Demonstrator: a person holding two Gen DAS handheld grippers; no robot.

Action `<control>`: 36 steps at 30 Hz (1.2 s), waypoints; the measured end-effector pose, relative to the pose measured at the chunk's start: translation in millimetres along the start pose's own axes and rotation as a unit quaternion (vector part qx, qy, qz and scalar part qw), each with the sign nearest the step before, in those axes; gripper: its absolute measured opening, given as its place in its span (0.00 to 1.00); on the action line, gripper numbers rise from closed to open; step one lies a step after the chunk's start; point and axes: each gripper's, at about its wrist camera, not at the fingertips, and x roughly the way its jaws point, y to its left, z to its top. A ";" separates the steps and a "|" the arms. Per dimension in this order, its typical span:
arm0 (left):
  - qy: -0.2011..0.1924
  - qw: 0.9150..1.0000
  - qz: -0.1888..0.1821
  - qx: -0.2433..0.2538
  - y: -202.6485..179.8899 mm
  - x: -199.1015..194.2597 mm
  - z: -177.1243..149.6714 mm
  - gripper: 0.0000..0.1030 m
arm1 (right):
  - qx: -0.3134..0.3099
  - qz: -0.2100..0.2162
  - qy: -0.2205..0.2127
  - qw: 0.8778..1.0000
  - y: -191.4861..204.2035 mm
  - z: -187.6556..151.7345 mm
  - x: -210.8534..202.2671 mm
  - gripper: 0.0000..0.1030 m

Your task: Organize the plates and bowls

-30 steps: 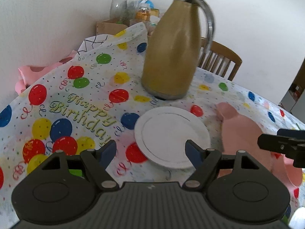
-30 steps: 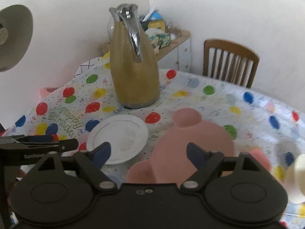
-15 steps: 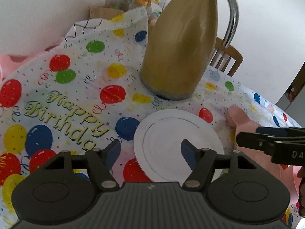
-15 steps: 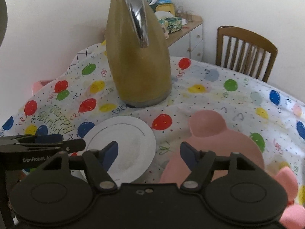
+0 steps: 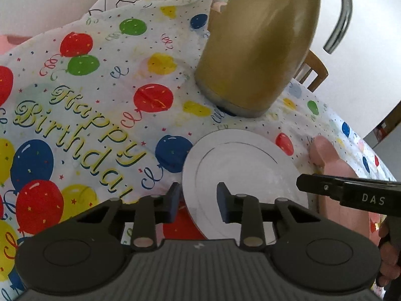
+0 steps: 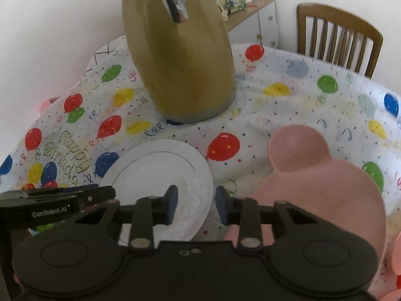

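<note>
- Far left: counter under a balloon "Happy Birthday" tablecloth [image 5: 82, 115]; cloth is rumpled and rides up at the back by the wall.
- Left tool [image 5: 198, 200], seen in the left wrist view, sits low over the near-left rim of the white plate [image 5: 240, 165]. Jaws closing w/ the rim between them: one finger outside the edge over the cloth, the other over the plate's face. Can't tell if the pads are pressing yet; plate looks flat on the cloth.
- White plate is round w/ a thin dark ring inside the rim, lying centre-front on the counter, just in front of the jug.
- Gold jug [image 5: 258, 47] w/ a chrome handle stands upright behind the plate, near it but apart.
- Right tool [image 6: 196, 204], seen in the right wrist view, is at the plate's [image 6: 160, 170] near-right rim. Jaws closing, rim between them: one finger over the plate face, the other off the edge, in the gap toward the pink plate. Contact not clear here either.
- In the left wrist view the right tool's finger reaches in from the right edge over the plate's right side; part of a hand [image 5: 388, 255] shows below it.
- Pink plate [image 6: 318, 188] w/ round ear-shaped lobes lies right of the white one, just beside it, not clearly touching.
- Far right, back: wooden chair [image 6: 338, 40] at the counter's edge; sideboard [image 6: 253, 15] w/ clutter behind the jug.
</note>
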 end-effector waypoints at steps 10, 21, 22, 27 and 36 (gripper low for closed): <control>0.017 0.998 -0.012 -0.051 14.2 7.1 5.9 0.16 | 0.045 0.008 0.022 0.999 -12.3 3.8 9.7 0.18; 0.017 0.998 -0.027 -0.057 21.6 6.7 5.4 0.11 | 0.045 -0.003 0.027 0.999 -12.2 0.6 11.1 0.06; 0.016 0.998 -0.028 -0.056 22.0 6.4 5.5 0.11 | 0.043 -0.002 0.027 0.999 -12.1 -0.2 10.9 0.06; 0.014 0.998 -0.034 -0.049 23.6 5.0 4.6 0.11 | 0.060 0.004 0.044 0.997 -14.8 4.2 12.9 0.06; 0.016 0.998 -0.044 -0.050 26.8 5.3 5.3 0.10 | 0.074 0.012 0.050 0.996 -13.3 0.6 15.4 0.10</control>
